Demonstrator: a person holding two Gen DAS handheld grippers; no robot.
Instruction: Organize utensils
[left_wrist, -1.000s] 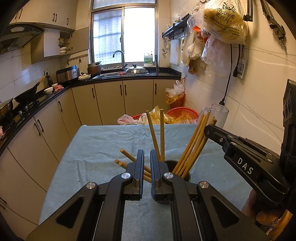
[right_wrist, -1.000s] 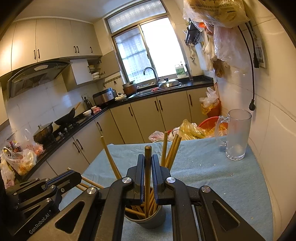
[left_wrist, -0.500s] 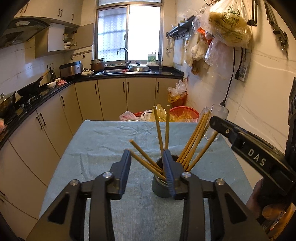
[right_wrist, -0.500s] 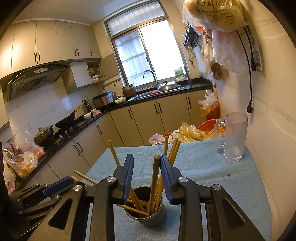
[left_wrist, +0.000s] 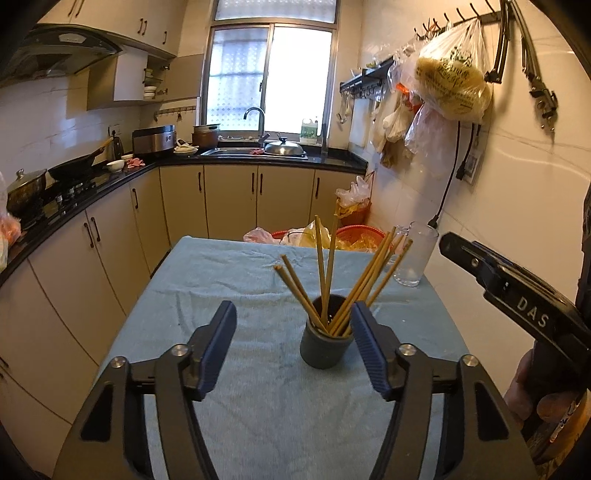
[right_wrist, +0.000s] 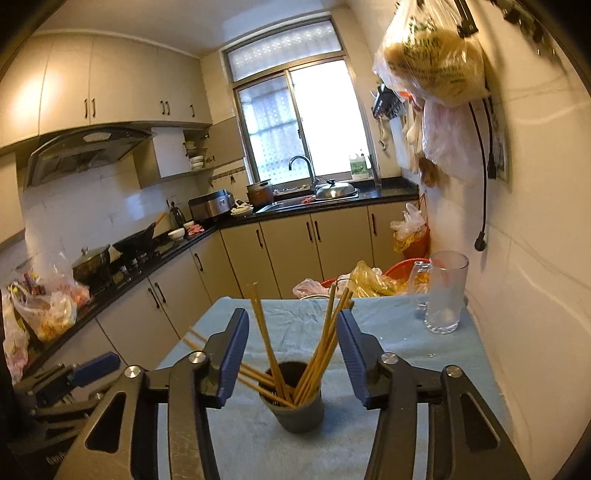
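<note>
A dark grey cup (left_wrist: 325, 343) stands upright on the blue-grey cloth (left_wrist: 229, 280) that covers the table. Several wooden chopsticks (left_wrist: 364, 280) stand in the cup and fan out. The cup also shows in the right wrist view (right_wrist: 297, 406) with its chopsticks (right_wrist: 325, 343). My left gripper (left_wrist: 295, 341) is open and empty, just in front of the cup. My right gripper (right_wrist: 293, 350) is open and empty, above and in front of the cup. The right gripper's body shows at the right edge of the left wrist view (left_wrist: 517, 299).
A clear glass mug (left_wrist: 415, 258) stands at the table's far right by the tiled wall; it also shows in the right wrist view (right_wrist: 445, 291). Plastic bags and a red basket (left_wrist: 354, 234) sit beyond the table's far edge. Kitchen counters run along the left.
Both grippers have opened wide, let go of the chopsticks they held and drawn back and up from the cup. The released chopsticks now stand in the cup.
</note>
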